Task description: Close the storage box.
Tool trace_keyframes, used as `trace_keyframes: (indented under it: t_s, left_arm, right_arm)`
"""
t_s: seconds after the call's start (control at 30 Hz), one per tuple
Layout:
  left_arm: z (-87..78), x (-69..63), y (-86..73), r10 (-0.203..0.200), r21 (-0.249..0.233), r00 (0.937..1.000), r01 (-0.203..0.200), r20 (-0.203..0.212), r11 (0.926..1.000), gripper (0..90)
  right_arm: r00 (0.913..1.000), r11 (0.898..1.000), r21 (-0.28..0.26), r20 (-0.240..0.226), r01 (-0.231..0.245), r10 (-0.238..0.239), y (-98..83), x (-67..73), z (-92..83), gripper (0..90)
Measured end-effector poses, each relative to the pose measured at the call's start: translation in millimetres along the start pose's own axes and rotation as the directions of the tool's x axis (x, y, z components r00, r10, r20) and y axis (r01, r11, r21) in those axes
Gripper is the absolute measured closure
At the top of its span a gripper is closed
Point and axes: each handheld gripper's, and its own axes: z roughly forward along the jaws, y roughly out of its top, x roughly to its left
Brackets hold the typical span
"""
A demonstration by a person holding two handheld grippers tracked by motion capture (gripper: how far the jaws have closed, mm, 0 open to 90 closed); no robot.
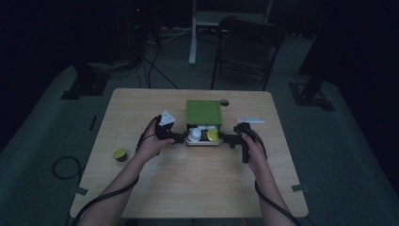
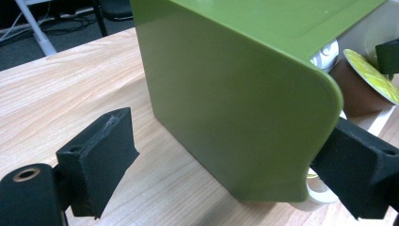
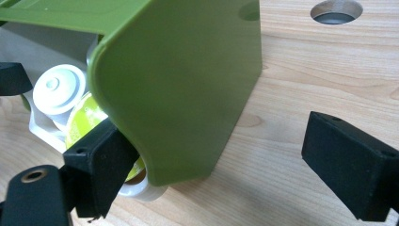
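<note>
Green box point(image 1: 203, 112), white drawer point(image 1: 203, 141) out

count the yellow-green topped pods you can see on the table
2. One pod sits in the white tray pulled out of the green box, beside a white pod. Another pod lies alone near the table's left edge. The box may hide more.

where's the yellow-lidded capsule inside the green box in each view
High view: yellow-lidded capsule sits mid-table, right side of the box's open front.
Left gripper view: far right, past the box's rounded corner.
Right gripper view: lower left, half hidden behind the near jaw.
Shared landmark: the green box, with the white capsule beside it.
</note>
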Motion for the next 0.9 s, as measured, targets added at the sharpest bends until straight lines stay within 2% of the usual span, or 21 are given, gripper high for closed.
trace_keyframes:
  t_s: [0.4,0.6,0.9]
  left_arm:
    - [3.1,-2.6,0.9,0.001,0.009,0.9997,-0.001,-0.024,1.0000,10.5]
    - [2.2,-8.2,-0.5,-0.011,0.020,0.9999,0.011,0.000,0.9997,13.7]
    - [-4.7,-12.8,-0.7,-0.024,0.012,0.9992,0.023,0.031,0.9997,13.7]
  right_arm:
    - [0.9997,1.000,-0.004,0.013,-0.019,0.019,-0.7,0.8,2.9,10.3]
    - [0.9989,0.999,-0.007,0.033,-0.033,0.033,-2.8,3.1,2.9,10.5]
    - [0.9993,1.000,-0.010,0.035,-0.015,0.016,-5.9,6.9,0.1,10.5]
